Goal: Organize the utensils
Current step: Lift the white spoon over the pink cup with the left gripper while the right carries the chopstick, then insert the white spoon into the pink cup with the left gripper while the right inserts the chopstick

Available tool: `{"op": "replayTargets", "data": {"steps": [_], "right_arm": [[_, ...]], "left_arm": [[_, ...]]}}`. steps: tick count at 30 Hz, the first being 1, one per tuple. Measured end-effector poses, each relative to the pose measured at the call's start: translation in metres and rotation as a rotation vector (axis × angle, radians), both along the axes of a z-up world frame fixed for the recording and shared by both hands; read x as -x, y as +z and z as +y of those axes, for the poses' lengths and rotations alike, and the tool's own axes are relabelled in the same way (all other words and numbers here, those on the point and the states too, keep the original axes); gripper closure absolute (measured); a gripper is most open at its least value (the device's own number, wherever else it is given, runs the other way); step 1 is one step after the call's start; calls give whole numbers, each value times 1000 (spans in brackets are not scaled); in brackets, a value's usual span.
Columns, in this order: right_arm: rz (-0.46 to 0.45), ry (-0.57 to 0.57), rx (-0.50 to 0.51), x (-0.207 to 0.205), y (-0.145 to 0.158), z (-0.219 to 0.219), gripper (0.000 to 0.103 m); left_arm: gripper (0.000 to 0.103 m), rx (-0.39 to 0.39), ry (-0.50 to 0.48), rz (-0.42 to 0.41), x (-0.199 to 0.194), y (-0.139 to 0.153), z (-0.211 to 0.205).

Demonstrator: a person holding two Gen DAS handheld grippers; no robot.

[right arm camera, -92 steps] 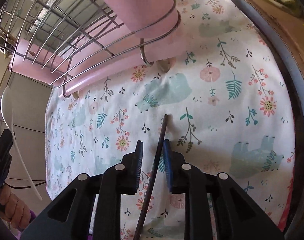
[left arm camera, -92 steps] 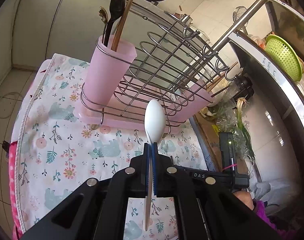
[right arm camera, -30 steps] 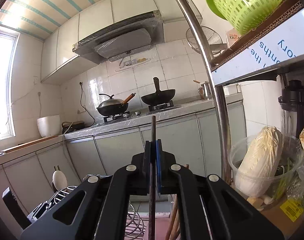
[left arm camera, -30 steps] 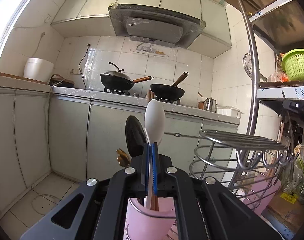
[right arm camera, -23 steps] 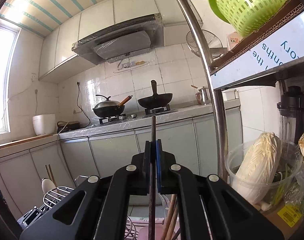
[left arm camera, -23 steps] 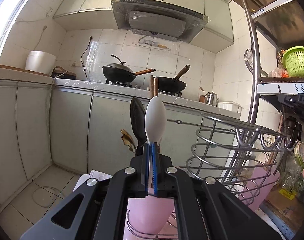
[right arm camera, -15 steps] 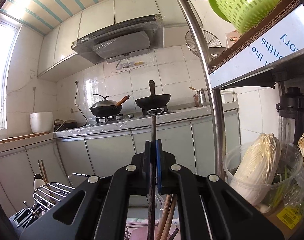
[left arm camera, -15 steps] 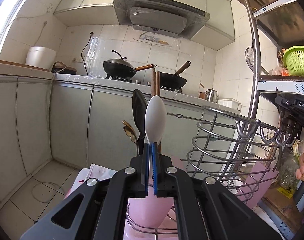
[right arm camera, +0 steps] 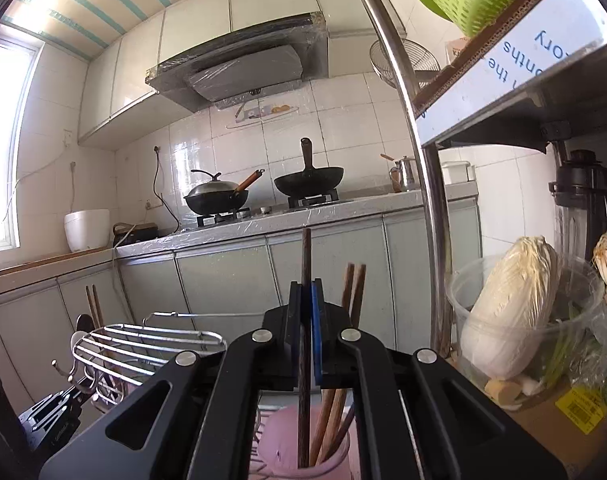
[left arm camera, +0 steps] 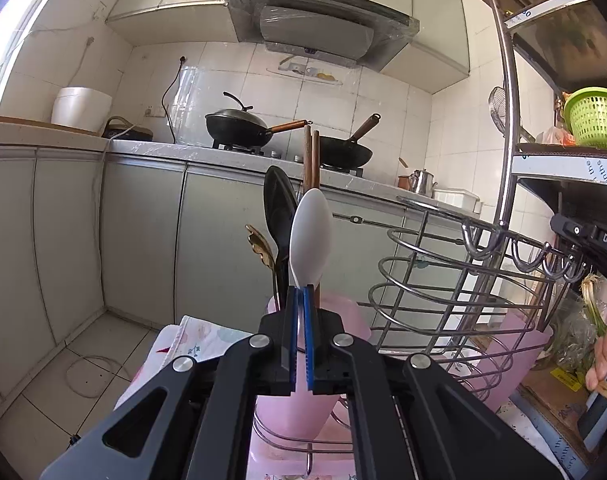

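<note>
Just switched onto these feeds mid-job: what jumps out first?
Each gripper holds a utensil upright over a pink cup: the left gripper clamps a white spoon, the right gripper a dark chopstick whose lower end dips into its cup among other chopsticks. A wire rack stands right of the spoon.

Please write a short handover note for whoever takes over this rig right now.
Left tool: shut on the white spoon, bowl up, just in front of the pink utensil cup that holds a black spoon and wooden chopsticks.
Right tool: shut on a dark chopstick, upright, its lower end inside the second pink cup beside other chopsticks.
Done: both utensils picked up.
Left: release the chopstick, drop the spoon into its cup.
</note>
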State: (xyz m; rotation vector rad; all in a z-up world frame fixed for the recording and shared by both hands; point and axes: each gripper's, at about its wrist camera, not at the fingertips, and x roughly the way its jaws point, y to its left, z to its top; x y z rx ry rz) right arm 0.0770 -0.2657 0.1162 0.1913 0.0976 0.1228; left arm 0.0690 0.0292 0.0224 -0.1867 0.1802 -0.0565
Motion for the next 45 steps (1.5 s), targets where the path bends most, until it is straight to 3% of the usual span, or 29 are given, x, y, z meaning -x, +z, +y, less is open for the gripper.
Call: {"op": "replayTargets", "data": {"steps": [14,20,24,27,31,34,36,37,45], "right_arm": [[213,2,-67,19,-35,-4,98],[272,2,-87,13,-42,-7,98],[322,7,-80,2,-42,-7,98],[360,18,-86,-4,-43,-7,97],[400,34,-96,-5,-46,-6,97],[402,46,-85,0,-44,-4,91],[403,46,-79,3,-42,-3,68],[400,45,-78,6,-41,-2,64],[387,62,-64,33,-34,2,56]], "left_arm": [[101,88,-18,93,7,15,12],[98,85,-29,110,11,22,12],[78,68,-43,116,16,27,9],[69,72,-57,130,19,30,8],[68,73,-74,170,20,29,8],[68,64,-82,199,22,28,6],[68,64,-87,215,24,28,6],[68,67,-89,222,25,27,6],[68,59,-104,284,37,30,0]]}}
